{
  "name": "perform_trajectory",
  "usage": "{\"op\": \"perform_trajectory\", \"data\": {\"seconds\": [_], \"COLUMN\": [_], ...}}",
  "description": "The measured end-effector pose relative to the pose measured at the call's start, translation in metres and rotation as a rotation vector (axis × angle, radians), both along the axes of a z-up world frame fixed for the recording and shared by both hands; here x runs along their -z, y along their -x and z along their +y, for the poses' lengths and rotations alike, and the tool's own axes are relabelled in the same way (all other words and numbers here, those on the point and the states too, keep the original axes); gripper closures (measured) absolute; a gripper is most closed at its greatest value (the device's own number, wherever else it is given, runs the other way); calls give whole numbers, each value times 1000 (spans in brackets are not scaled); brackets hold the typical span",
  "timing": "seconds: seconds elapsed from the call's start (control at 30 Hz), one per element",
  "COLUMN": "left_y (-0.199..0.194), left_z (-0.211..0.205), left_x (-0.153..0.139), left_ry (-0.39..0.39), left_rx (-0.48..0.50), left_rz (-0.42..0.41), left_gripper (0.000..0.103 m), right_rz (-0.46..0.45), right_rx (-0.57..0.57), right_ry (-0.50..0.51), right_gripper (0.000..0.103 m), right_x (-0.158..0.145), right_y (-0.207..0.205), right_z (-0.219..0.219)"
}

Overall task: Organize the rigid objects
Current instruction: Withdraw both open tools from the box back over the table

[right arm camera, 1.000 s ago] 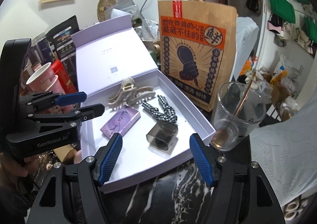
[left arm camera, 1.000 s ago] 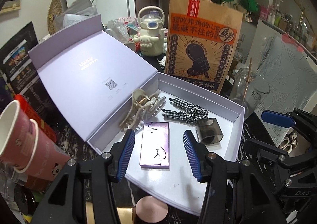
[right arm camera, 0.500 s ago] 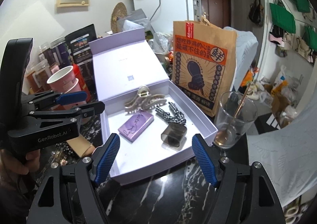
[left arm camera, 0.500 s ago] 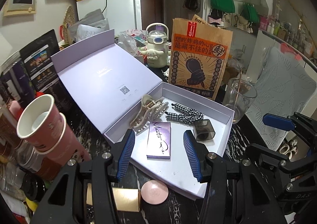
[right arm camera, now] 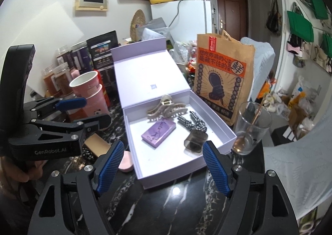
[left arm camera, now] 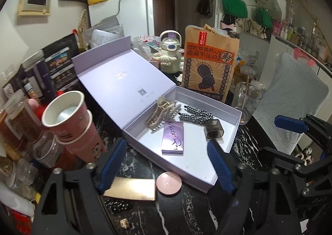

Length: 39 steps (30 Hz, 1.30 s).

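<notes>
Opening both my left gripper (left arm camera: 165,162) and right gripper (right arm camera: 161,162), nothing between either's jaws, above the box (right arm camera: 220,123).

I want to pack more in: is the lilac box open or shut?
Open. The lilac box has its lid swung back, leaning away, and the hair claw and purple case lie exposed inside.

- Right claw (right arm camera: 162,165) — jaws opening, nothing between them, above the black marble table (right arm camera: 176,203).
- Lilac box (right arm camera: 217,125), lid raised, holds a beige hair clip (right arm camera: 166,109), purple case (right arm camera: 158,134), checked scrunchie (right arm camera: 192,121) and smoky square item (right arm camera: 195,141).
- Left claw (right arm camera: 83,110) at left — empty.
- Glass (right arm camera: 251,129) just right of box.
</notes>
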<state>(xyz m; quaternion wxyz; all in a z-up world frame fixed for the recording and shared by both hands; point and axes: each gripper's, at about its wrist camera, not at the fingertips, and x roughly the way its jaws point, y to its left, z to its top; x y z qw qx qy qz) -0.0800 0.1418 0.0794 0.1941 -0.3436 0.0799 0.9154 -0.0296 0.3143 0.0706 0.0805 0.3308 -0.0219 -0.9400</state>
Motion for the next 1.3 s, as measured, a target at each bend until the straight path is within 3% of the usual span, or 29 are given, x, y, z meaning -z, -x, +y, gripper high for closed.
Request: {"op": "perform_trajectory", "data": {"seconds": [0.3, 0.5, 0.8, 1.3], "left_y": [-17, -31, -42, -57], "left_z": [-29, -52, -98, -161], "left_x": [-2, -3, -2, 37], "left_ry": [-19, 10, 1, -19], "left_rx": [-58, -111, -183, -278], "left_rz": [-6, 36, 17, -67], "left_gripper": [22, 22, 22, 22], "right_rz": [21, 24, 16, -34], "right_rx": [-37, -68, -148, -286], "right_ry": [5, 15, 41, 86], "right_gripper": [20, 17, 16, 16], "right_x": [-6, -4, 6, 44], "right_y": [-13, -18, -20, -11], "right_z": [-18, -32, -61, -123]}}
